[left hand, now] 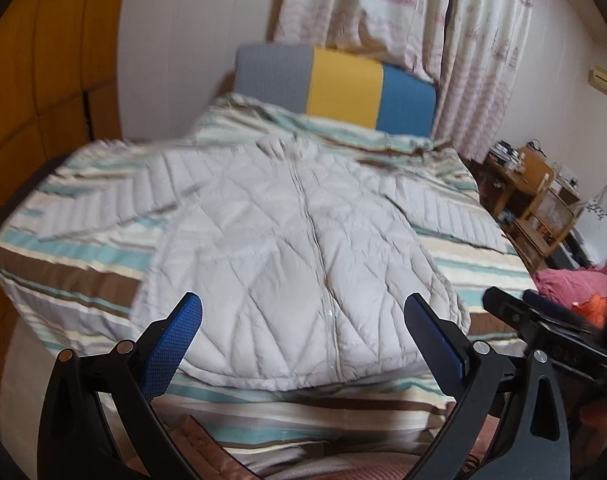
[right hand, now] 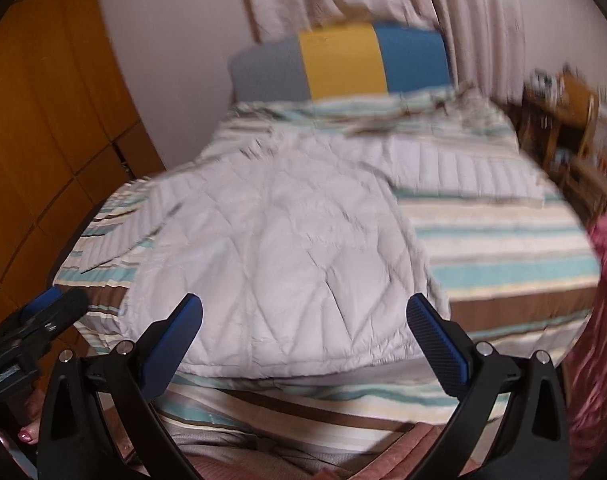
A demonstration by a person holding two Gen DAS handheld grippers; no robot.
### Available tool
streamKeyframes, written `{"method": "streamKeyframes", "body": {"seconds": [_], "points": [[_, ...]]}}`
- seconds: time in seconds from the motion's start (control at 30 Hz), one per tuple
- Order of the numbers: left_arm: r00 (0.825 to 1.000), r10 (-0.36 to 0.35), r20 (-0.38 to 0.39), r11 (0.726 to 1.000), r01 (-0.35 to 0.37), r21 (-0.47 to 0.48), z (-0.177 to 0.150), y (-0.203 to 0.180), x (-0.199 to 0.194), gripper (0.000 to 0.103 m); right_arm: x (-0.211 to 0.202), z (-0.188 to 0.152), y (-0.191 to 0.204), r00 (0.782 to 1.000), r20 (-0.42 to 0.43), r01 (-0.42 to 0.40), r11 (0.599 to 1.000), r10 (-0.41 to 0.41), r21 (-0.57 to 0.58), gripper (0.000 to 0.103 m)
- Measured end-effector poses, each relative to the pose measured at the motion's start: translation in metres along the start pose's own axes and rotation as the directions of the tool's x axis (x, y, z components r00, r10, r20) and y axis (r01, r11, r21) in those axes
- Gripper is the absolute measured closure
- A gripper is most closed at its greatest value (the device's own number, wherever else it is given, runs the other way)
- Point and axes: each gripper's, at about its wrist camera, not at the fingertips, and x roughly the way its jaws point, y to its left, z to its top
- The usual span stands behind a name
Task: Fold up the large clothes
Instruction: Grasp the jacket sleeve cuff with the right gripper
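Through the left wrist camera, the left gripper [left hand: 303, 308] hung above the near edge of the bed, its blue-padded fingers [left hand: 175, 344] spread wide apart with nothing between them. Ahead of it the pale grey quilted puffer jacket [left hand: 295, 232] lay flat and front-up on the striped teal, brown and cream bedspread [left hand: 63, 256], zip running down the middle, both sleeves stretched out to the sides, hem nearest the camera. Behind the jacket stood the headboard in grey, yellow and blue panels [left hand: 343, 84], with patterned cream curtains [left hand: 403, 12] above it. At right, wooden shelves crowded with small items [left hand: 531, 196] sat against the wall, and a pink bundle of fabric [left hand: 571, 284] lay past the bed's corner. The right gripper [left hand: 543, 316] poked in from the right edge, too blurred to read here.

Over to the right wrist camera, and it was smeared with motion. The right gripper [right hand: 303, 308] had its fingers held wide too, empty, hovering over the jacket's [right hand: 287, 248] hem. The bedspread [right hand: 503, 248] showed bare to the right of the jacket. The left gripper [right hand: 51, 312] sat at lower left, beside the bed's corner.
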Motion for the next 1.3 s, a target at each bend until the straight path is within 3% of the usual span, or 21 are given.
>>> {"method": "streamKeyframes", "body": {"seconds": [0.07, 0.13, 0.2, 0.3, 0.4, 0.53, 0.6, 0.87, 0.93, 1.1, 1.17, 1.23, 1.3], "points": [[0.999, -0.036, -0.035, 0.999, 0.034, -0.042, 0.006, 0.009, 0.017, 0.003, 0.020, 0.002, -0.018, 1.000, -0.021, 0.020, 1.000, -0.019, 0.021, 0.002], [0.998, -0.027, -0.057, 0.996, 0.022, -0.091, 0.012, 0.022, 0.037, 0.003, 0.039, 0.007, -0.039, 0.996, 0.017, 0.088, 0.996, -0.089, 0.031, 0.002], [0.997, 0.060, -0.058, 0.994, -0.064, -0.083, 0.020, 0.032, 0.058, 0.003, 0.059, 0.016, -0.066, 0.987, 0.060, 0.147, 0.988, -0.150, 0.044, 0.002], [0.981, 0.187, -0.055, 0.982, -0.189, -0.029, 0.034, 0.045, 0.092, 0.003, 0.090, 0.030, -0.109, 0.986, 0.058, 0.147, 0.981, -0.155, 0.123, 0.002], [0.970, 0.232, -0.077, 0.971, -0.236, -0.039, 0.052, 0.067, 0.129, 0.003, 0.119, 0.041, -0.151, 0.984, 0.015, 0.170, 0.964, -0.176, 0.203, 0.002], [0.950, 0.299, -0.092, 0.952, -0.304, -0.046, 0.075, 0.098, 0.172, 0.003, 0.152, 0.062, -0.206, 0.937, -0.013, 0.340, 0.905, -0.348, 0.257, 0.002], [0.940, 0.329, -0.095, 0.941, -0.334, -0.051, 0.086, 0.111, 0.193, 0.003, 0.164, 0.073, -0.233, 0.921, -0.029, 0.378, 0.875, -0.388, 0.301, 0.002], [0.875, 0.472, -0.108, 0.878, -0.478, -0.027, 0.113, 0.152, 0.253, 0.003, 0.194, 0.109, -0.326, 0.871, -0.034, 0.445, 0.757, -0.490, 0.478, 0.007], [0.871, 0.478, -0.111, 0.874, -0.484, -0.036, 0.115, 0.159, 0.262, 0.003, 0.202, 0.118, -0.339, 0.856, -0.040, 0.466, 0.735, -0.516, 0.492, 0.011], [0.846, 0.524, -0.094, 0.848, -0.529, -0.035, 0.122, 0.175, 0.284, 0.003, 0.220, 0.135, -0.364, 0.846, -0.045, 0.465, 0.696, -0.531, 0.547, 0.016], [0.839, 0.535, -0.097, 0.840, -0.541, -0.041, 0.122, 0.182, 0.291, 0.003, 0.227, 0.141, -0.375, 0.837, -0.058, 0.474, 0.669, -0.544, 0.572, 0.021], [0.833, 0.541, -0.117, 0.835, -0.549, -0.044, 0.119, 0.188, 0.298, 0.003, 0.233, 0.143, -0.384, 0.830, -0.071, 0.481, 0.647, -0.553, 0.592, 0.033], [0.840, 0.525, -0.135, 0.842, -0.536, -0.058, 0.114, 0.196, 0.305, 0.003, 0.239, 0.143, -0.390, 0.829, -0.090, 0.485, 0.629, -0.553, 0.607, 0.036]]}}
